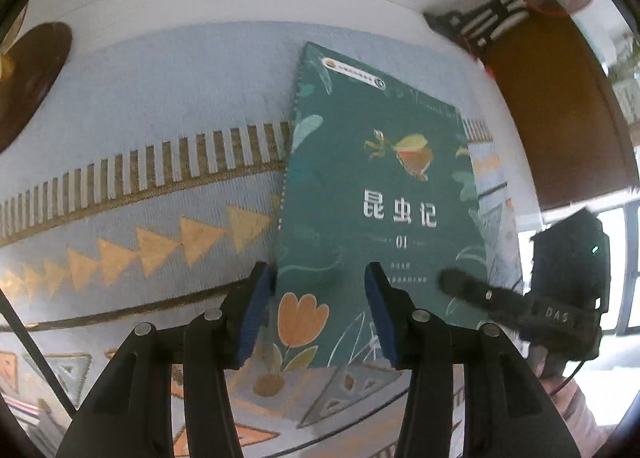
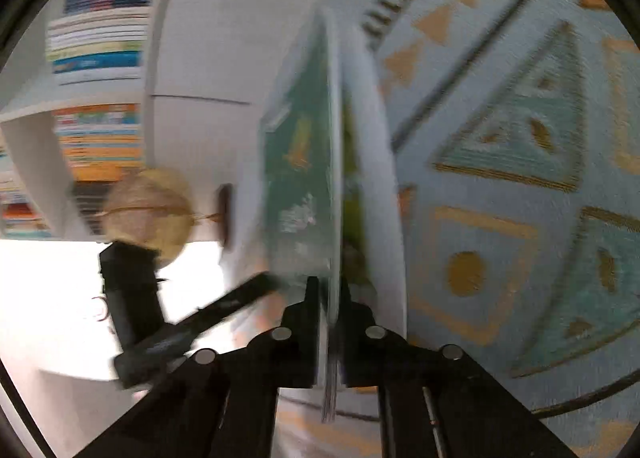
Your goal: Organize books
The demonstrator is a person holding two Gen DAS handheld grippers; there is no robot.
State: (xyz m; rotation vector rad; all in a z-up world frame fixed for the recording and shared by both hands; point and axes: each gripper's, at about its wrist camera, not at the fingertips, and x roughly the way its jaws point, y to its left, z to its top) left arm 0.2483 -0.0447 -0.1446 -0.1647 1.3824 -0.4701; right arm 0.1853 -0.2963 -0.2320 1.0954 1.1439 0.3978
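On a patterned rug (image 1: 140, 106), one green book (image 1: 376, 194) is seen. The left gripper (image 1: 316, 290) is held over its lower edge, fingers apart, nothing grasped. The right gripper (image 2: 329, 290) is clenched on the cover's edge. Shelves (image 2: 100, 38) are packed with books; count unclear.

Beneath my view a pale blue patterned rug (image 1: 160, 106) covers the floor, and the green book (image 1: 380, 186) lies on it.
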